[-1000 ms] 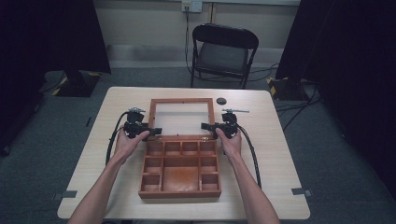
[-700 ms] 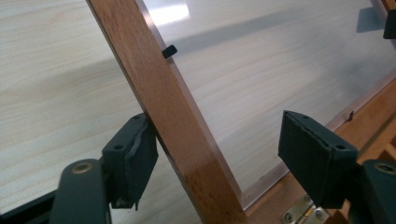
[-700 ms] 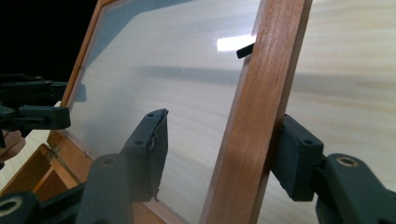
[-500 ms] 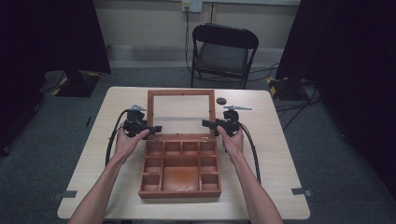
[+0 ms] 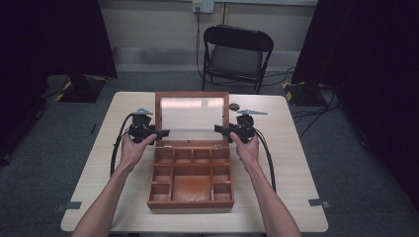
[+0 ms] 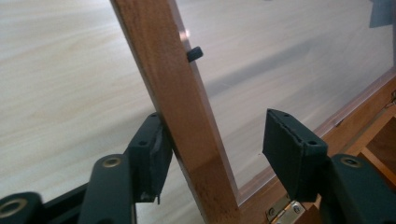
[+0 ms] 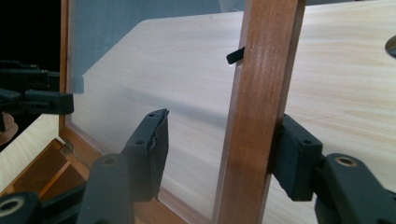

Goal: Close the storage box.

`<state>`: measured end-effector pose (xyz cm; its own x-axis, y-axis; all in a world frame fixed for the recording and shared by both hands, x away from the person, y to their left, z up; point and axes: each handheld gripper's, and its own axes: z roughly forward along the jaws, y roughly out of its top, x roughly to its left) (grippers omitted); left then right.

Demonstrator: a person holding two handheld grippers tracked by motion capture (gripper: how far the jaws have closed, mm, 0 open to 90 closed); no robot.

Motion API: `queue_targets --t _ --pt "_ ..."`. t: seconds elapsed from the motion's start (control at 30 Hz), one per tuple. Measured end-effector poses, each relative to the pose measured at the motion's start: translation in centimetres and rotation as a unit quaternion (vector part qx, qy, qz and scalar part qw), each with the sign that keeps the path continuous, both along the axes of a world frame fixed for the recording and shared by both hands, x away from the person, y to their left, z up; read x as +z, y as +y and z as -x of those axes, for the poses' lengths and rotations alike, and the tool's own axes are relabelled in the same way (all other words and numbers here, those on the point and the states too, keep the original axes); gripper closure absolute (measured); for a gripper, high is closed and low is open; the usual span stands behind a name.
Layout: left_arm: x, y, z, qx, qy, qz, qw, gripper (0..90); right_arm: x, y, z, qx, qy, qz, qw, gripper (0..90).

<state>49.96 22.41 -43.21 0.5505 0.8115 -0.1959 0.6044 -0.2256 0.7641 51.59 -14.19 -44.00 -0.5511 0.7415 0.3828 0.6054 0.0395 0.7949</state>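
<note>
A wooden box with several empty compartments sits mid-table, its glass-paned lid swung up at the back. My left gripper is open around the lid's left side rail, which touches the left-hand jaw in the left gripper view. My right gripper is open around the right side rail, which rests against the right-hand jaw in the right gripper view. Small black clips hold the pane. A brass hinge shows at the lid's foot.
The pale wooden table has a small dark round object behind the lid's right corner. A black folding chair stands beyond the far edge. Cables trail from both grippers along the forearms.
The lid's top edge has moved farther from me and the lid looks taller in the high view. Both grippers stay at its side rails.
</note>
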Motion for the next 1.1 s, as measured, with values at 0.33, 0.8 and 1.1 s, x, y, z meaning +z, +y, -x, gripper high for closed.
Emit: queue_targets --t 0.33,0.8,1.1 --pt "0.5 -0.5 0.1 0.002 -0.005 -0.010 0.9999 42.7 0.5 -0.1 0.7 0.000 -0.013 0.010 0.9999 42.4" --pt "1.2 -0.6 0.3 -0.006 -0.024 -0.003 0.9997 46.1 1.7 -0.5 1.5 -0.001 -0.032 0.017 0.9994 42.3" --pt "1.5 -0.4 1.0 -0.010 -0.035 0.000 0.9993 48.5 2.3 -0.5 2.2 0.008 -0.035 0.025 0.9990 41.0"
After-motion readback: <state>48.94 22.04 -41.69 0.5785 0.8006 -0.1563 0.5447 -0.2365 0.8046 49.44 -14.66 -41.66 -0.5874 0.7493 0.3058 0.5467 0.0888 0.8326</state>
